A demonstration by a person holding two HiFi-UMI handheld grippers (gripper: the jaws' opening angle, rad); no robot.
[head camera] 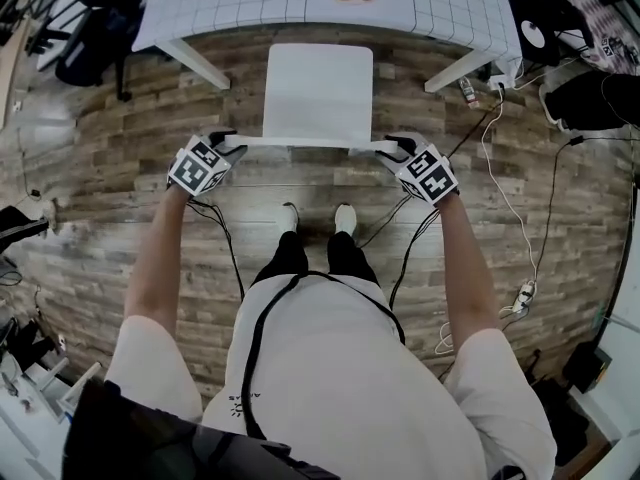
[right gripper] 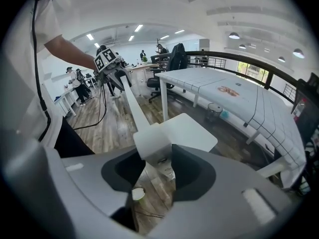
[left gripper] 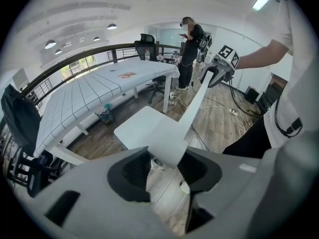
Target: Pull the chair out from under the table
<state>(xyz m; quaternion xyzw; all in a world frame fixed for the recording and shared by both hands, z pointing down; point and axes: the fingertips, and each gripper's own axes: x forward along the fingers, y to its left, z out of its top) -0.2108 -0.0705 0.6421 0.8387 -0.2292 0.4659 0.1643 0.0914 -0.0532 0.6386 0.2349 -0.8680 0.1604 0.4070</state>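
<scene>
A white chair (head camera: 318,93) stands in front of the table (head camera: 250,3), which has a white grid cloth; its seat is mostly outside the table edge. My left gripper (head camera: 232,145) is shut on the left end of the backrest's top rail (head camera: 300,143). My right gripper (head camera: 390,148) is shut on the right end. In the left gripper view the rail end (left gripper: 169,151) sits between the jaws of the gripper (left gripper: 167,159), with the seat (left gripper: 147,131) beyond. The right gripper view shows the other rail end (right gripper: 152,141) held in that gripper (right gripper: 157,159).
Cables (head camera: 500,183) and a power strip (head camera: 523,293) lie on the wooden floor at the right. A dark office chair (head camera: 95,28) stands at the upper left. My feet (head camera: 316,218) are just behind the chair. A person (left gripper: 189,49) stands beyond the table's far end.
</scene>
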